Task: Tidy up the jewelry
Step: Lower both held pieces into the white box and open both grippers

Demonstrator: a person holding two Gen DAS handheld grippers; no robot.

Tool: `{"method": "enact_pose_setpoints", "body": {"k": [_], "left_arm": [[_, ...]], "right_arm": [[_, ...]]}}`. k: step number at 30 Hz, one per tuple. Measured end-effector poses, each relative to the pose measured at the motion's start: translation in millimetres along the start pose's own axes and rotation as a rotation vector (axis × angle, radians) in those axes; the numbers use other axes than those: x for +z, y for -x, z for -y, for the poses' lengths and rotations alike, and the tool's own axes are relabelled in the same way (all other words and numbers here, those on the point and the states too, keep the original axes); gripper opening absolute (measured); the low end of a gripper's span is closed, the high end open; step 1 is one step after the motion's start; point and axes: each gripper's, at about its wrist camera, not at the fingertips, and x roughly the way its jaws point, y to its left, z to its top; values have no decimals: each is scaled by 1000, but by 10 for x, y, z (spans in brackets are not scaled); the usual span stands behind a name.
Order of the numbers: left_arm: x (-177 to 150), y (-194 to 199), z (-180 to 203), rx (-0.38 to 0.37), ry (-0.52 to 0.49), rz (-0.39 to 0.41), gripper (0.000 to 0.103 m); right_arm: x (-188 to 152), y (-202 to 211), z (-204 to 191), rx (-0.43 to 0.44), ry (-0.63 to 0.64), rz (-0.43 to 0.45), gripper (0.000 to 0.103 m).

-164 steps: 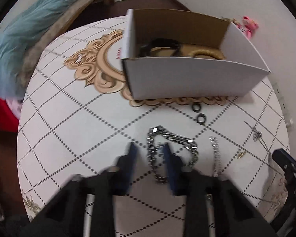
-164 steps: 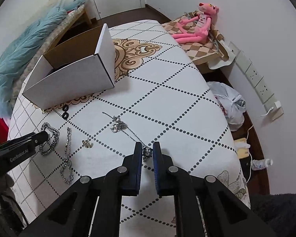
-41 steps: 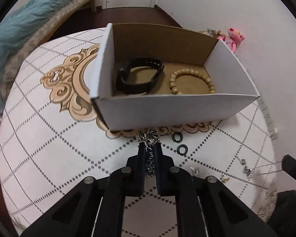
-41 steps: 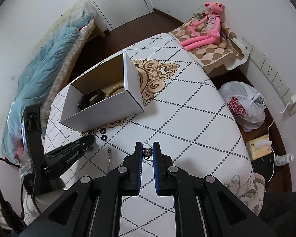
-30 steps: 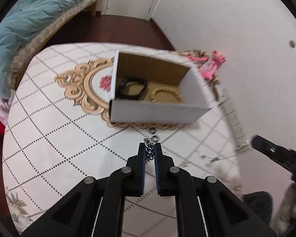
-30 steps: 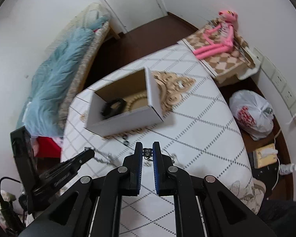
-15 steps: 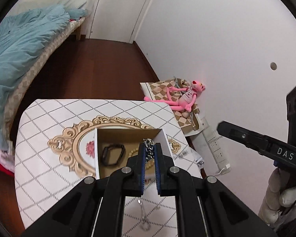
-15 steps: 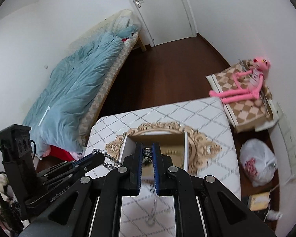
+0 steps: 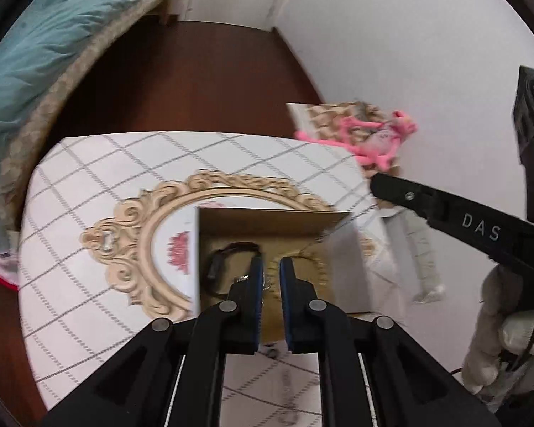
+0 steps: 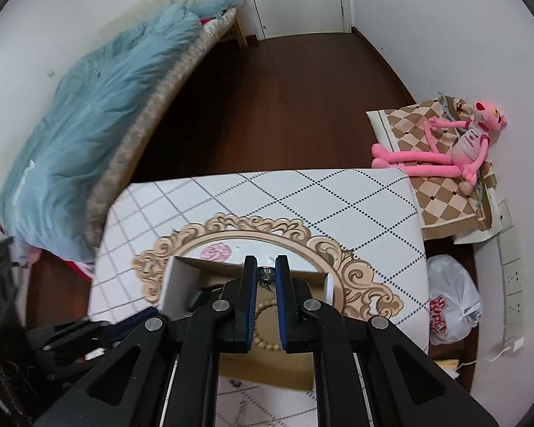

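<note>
The white cardboard box (image 9: 192, 267) stands on the table and holds a black band (image 9: 219, 267) and a beaded bracelet (image 9: 320, 267). My left gripper (image 9: 270, 267) hangs above the box, jaws a little apart, with a bit of silver chain (image 9: 244, 278) by its left fingertip. My right gripper (image 10: 266, 265) is also above the box (image 10: 169, 284), shut on a small silver ring-like pendant (image 10: 266, 272) at its tips. The beaded bracelet (image 10: 263, 323) shows between its fingers. The right gripper's black arm (image 9: 462, 220) crosses the left wrist view.
A thin silver chain (image 9: 288, 388) and a small ring (image 9: 272, 350) lie on the table in front of the box. A bed with a blue duvet (image 10: 89, 114) stands at left. A pink plush toy (image 10: 455, 149) lies at right, a plastic bag (image 10: 452, 302) below it.
Both grippers have come down closer over the box. The left gripper's jaws have parted slightly and the thick chain no longer hangs between its tips.
</note>
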Motion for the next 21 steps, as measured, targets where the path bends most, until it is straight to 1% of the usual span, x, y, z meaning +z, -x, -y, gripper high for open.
{"method": "enact_pose_setpoints", "body": {"k": [1, 2, 4, 5, 6, 7, 10, 11, 12, 13, 14, 15, 17, 19, 20, 21], "left_arm": [[-4, -11, -17, 14, 1, 0, 10], [-5, -17, -38, 23, 3, 0, 14], [-1, -28, -69, 60, 6, 3, 31], [-1, -30, -89, 78, 6, 7, 55], [-8, -20, -113, 92, 12, 16, 72], [-19, 0, -142, 106, 20, 28, 74], [-39, 25, -215, 152, 31, 44, 74], [-50, 28, -240, 170, 34, 46, 74], [-58, 32, -264, 183, 37, 52, 76], [-65, 35, -279, 198, 40, 55, 79], [-78, 34, -293, 215, 41, 57, 89], [-98, 46, -304, 235, 39, 65, 96], [-128, 62, -309, 266, 30, 79, 99], [-161, 88, -300, 319, 18, 93, 103], [-179, 94, -295, 343, 12, 96, 103], [-199, 99, -295, 350, 10, 94, 103]], "right_arm": [[11, -41, 15, -8, 5, -2, 10], [18, -87, 19, -21, 10, -7, 10], [23, -167, 29, -30, 15, -21, 11], [8, -210, 30, -34, 21, -35, 11], [-6, -239, 25, -34, 27, -46, 11], [-30, -275, 18, -30, 31, -63, 11], [-144, -371, 10, -28, 48, -126, 13], [-177, -387, 20, -25, 43, -139, 21], [-213, -389, 42, -15, 33, -149, 34], [-236, -377, 55, -9, 26, -148, 40], [-253, -353, 80, -9, 17, -141, 49], [-273, -325, 105, -17, 8, -133, 53], [-315, -257, 133, -34, 1, -118, 54], [-371, -183, 151, -77, 3, -102, 69], [-403, -156, 147, -92, 10, -94, 86], [-456, -132, 146, -124, 15, -86, 97]]}}
